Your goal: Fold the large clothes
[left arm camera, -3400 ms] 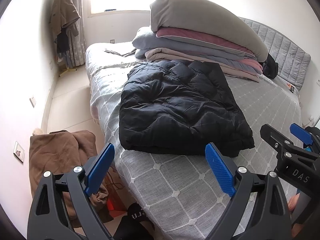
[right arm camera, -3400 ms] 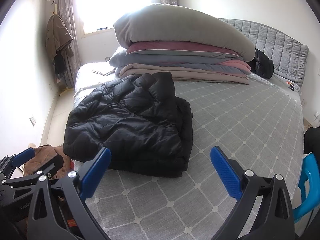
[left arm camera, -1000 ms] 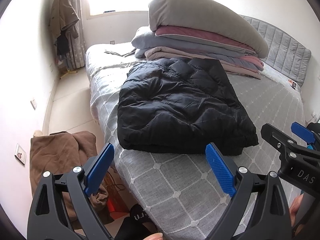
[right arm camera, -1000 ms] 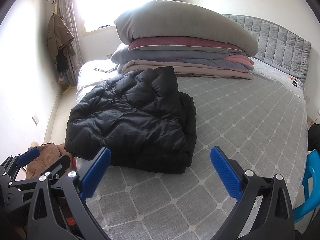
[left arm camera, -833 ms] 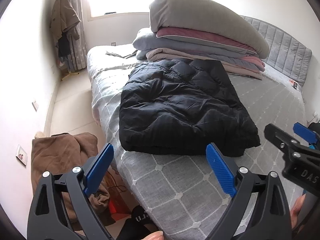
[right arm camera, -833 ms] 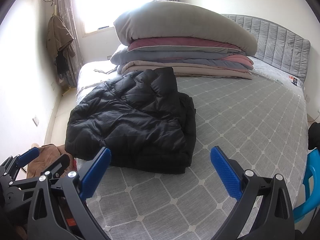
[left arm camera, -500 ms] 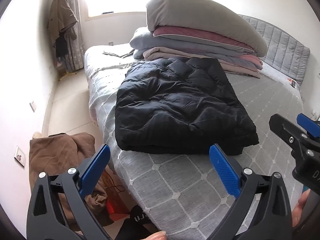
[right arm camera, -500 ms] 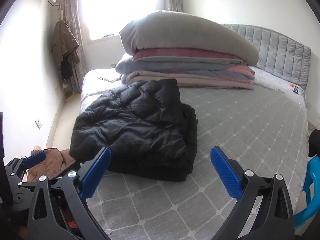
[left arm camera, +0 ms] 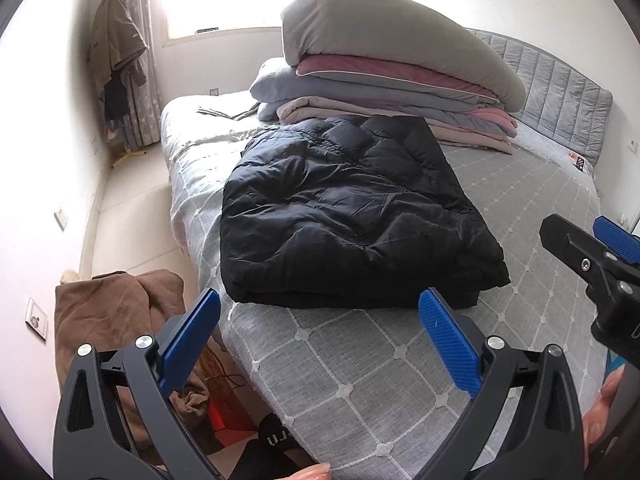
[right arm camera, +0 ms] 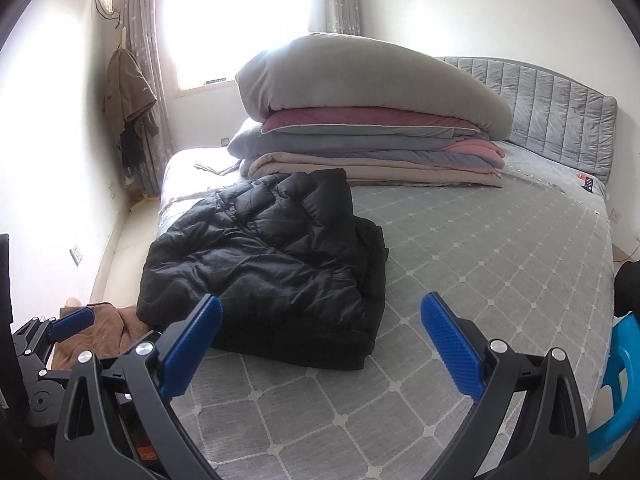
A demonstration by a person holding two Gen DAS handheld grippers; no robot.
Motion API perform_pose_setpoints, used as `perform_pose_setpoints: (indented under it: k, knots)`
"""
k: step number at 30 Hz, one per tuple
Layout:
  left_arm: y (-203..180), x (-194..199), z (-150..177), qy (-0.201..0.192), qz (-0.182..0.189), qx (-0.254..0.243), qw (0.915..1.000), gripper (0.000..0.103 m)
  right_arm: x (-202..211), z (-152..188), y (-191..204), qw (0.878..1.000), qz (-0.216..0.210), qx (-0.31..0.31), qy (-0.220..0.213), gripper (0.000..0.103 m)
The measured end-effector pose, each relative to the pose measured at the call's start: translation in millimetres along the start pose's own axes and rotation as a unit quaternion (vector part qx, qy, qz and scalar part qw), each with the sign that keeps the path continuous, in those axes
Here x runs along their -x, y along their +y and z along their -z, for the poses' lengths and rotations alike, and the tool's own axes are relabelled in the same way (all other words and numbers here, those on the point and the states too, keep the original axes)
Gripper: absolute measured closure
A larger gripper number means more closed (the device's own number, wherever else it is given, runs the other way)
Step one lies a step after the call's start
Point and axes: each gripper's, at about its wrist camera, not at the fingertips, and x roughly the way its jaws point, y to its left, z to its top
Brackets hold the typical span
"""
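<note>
A black puffer jacket (left arm camera: 344, 216) (right arm camera: 272, 268) lies folded into a thick rectangle on the grey quilted bed (left arm camera: 520, 208) (right arm camera: 480, 248), near its left edge. My left gripper (left arm camera: 320, 320) hovers over the bed's near corner, short of the jacket, its blue pads wide apart and nothing between them. My right gripper (right arm camera: 320, 324) is also open and empty, just in front of the jacket's near right corner. The right gripper's fingers (left arm camera: 592, 256) show at the right of the left wrist view; the left gripper's fingers (right arm camera: 68, 326) show at the lower left of the right wrist view.
A tall stack of folded duvets and blankets (left arm camera: 392, 80) (right arm camera: 368, 124) fills the bed behind the jacket. A brown garment (left arm camera: 116, 312) lies heaped on the floor left of the bed. Coats (left arm camera: 118, 44) hang by the window curtain. A blue chair (right arm camera: 620, 380) stands at the right.
The right wrist view has tilted up a little, so the jacket and bedding stack sit lower in it. The left gripper's pads stand slightly wider apart. The jacket has not moved.
</note>
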Motion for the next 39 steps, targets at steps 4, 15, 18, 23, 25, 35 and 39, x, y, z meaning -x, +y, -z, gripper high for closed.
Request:
perform_pose_setpoints:
  k: [4, 15, 18, 23, 25, 35, 39]
  knots:
    - [-1.6, 0.2, 0.5, 0.0, -0.001, -0.004, 1.0, 0.007, -1.0, 1.3, -0.2, 1.0, -0.002, 0.001, 0.004, 0.007]
    - [-2.4, 1.0, 0.5, -0.002, 0.006, -0.002, 1.0, 0.007, -1.7, 1.1, -1.0, 1.0, -0.005, 0.003, 0.005, 0.007]
    - [-2.4, 0.8, 0.2, 0.0, 0.011, 0.0, 0.9999, 0.007, -1.9, 1.3, -0.7, 1.0, -0.005, 0.004, 0.007, 0.007]
    - [-2.2, 0.4, 0.7, 0.0, 0.009, 0.0, 1.0, 0.007, -2.1, 1.6, -0.3, 1.0, -0.005, 0.005, 0.009, 0.007]
    - [-2.2, 0.4, 0.6, -0.001, 0.007, 0.0, 1.0, 0.007, -2.7, 1.7, -0.5, 1.0, -0.005, 0.003, 0.009, 0.007]
    - [-3.0, -0.2, 0.9, -0.001, 0.012, 0.002, 0.9999, 0.007, -5.2, 2.6, -4.9, 1.0, -0.006, -0.006, 0.013, 0.007]
    - [-3.7, -0.5, 1.0, 0.0, 0.011, 0.0, 0.9999, 0.007, -5.6, 2.4, -4.2, 1.0, -0.006, 0.0, 0.014, 0.007]
